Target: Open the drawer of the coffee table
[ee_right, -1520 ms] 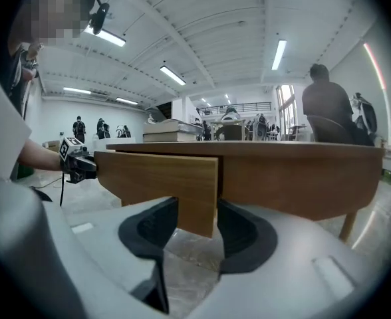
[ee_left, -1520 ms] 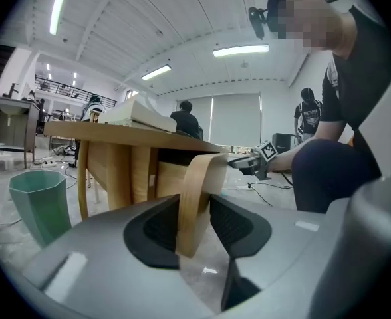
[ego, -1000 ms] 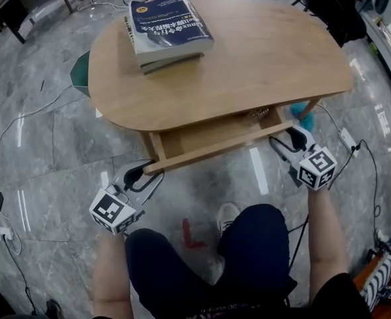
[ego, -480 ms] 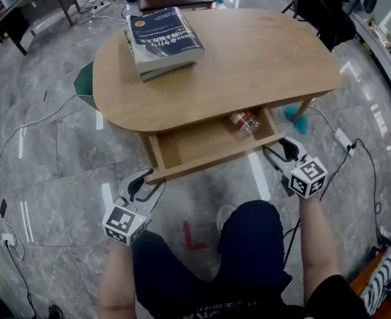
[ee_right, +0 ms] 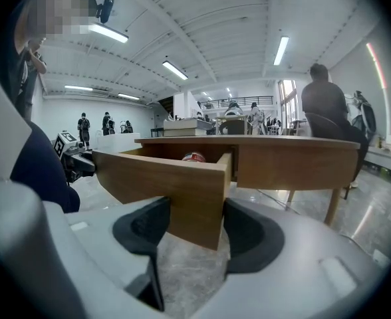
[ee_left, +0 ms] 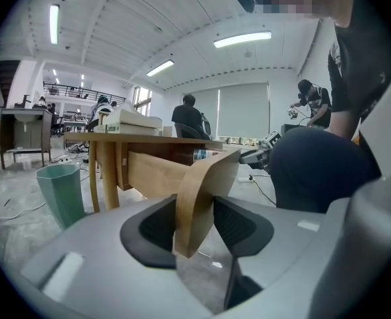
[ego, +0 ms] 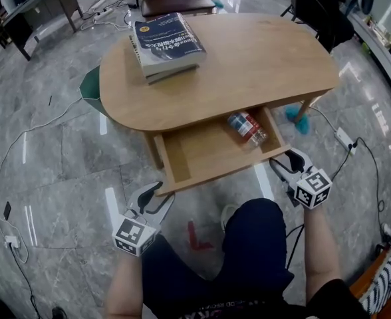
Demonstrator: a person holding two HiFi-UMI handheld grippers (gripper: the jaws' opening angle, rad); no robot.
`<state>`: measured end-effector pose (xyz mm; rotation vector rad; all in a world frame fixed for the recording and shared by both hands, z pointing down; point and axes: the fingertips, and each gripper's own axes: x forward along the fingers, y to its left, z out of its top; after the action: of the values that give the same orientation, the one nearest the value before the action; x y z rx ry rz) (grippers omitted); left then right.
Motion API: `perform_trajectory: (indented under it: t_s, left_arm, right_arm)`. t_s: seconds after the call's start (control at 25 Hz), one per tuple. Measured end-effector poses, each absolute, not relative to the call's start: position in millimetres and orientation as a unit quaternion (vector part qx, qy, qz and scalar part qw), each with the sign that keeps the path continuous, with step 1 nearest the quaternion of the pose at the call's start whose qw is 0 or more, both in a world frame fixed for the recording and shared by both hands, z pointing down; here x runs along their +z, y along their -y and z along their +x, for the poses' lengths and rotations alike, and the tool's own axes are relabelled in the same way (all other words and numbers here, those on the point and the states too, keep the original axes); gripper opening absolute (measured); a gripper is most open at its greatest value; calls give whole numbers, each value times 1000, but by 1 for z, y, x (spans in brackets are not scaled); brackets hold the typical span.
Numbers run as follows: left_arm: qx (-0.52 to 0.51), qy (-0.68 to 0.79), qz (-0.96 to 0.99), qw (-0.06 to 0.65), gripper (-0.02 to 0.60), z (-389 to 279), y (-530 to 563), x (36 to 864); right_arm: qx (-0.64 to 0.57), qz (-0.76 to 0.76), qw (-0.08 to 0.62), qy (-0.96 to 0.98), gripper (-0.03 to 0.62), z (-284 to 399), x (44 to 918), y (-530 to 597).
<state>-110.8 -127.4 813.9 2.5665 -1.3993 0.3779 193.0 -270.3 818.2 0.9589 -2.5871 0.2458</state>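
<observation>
Grey marble floor (ego: 56,151) runs all round the oval wooden coffee table (ego: 268,58), which has books (ego: 167,38) stacked at its far left end. Its drawer (ego: 209,155) stands pulled well out toward you, with a bottle (ego: 247,127) lying in its right part. Your left gripper (ego: 157,193) has just been widening its jaws, yet the left end of the drawer's front sits slanted between the pads, touching both. Your right gripper (ego: 285,159) pinches the front's right end

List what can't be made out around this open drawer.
- Rear of the light wooden drawer: hidden under the oval wooden tabletop, head view.
- Red-labelled clear bottle: print too small in head view; drawer wall hides most in gripper views.
- Title on the blue book: too small, head view.
</observation>
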Motion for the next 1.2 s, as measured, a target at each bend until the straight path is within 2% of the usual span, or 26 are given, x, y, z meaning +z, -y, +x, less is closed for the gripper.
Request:
perform_trajectory:
  t_s: [1.2]
  left_arm:
    - [162, 443, 871, 137, 176, -95, 90, 854]
  right_arm:
    - [122, 360, 204, 902, 250, 212, 858, 223]
